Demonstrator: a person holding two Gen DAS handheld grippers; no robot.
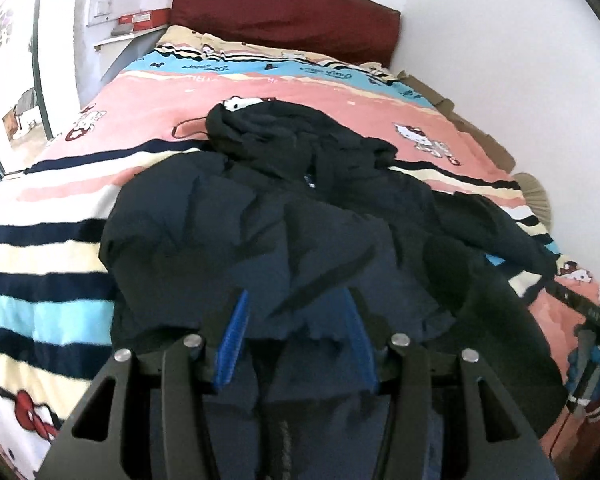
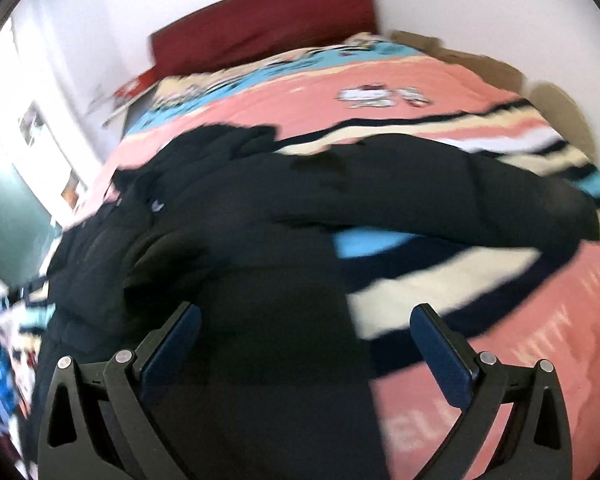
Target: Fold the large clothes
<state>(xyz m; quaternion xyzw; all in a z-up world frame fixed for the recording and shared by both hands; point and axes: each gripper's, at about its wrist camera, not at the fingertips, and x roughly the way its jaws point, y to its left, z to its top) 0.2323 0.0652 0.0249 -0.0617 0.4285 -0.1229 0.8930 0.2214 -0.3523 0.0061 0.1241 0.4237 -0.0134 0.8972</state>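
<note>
Sprawling lengthwise toward the headboard (image 1: 288,12), a rumpled dark navy jacket (image 1: 260,220) is seen on the bed (image 1: 40,260); its fabric is pinched by left tongs (image 1: 296,336), while right tongs (image 2: 306,332) are held open.

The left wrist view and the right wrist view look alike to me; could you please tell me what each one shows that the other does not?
Only the left wrist view shows the left gripper with dark navy fabric of the puffy dark jacket bunched between its blue pads, and the jacket's crumpled hood.

Only the right wrist view shows the right gripper, its jaws wide apart and gripping nothing, above the jacket's edge.

Both show the jacket lying on the pink, blue and cream striped cartoon blanket, the dark red headboard and white walls.
</note>
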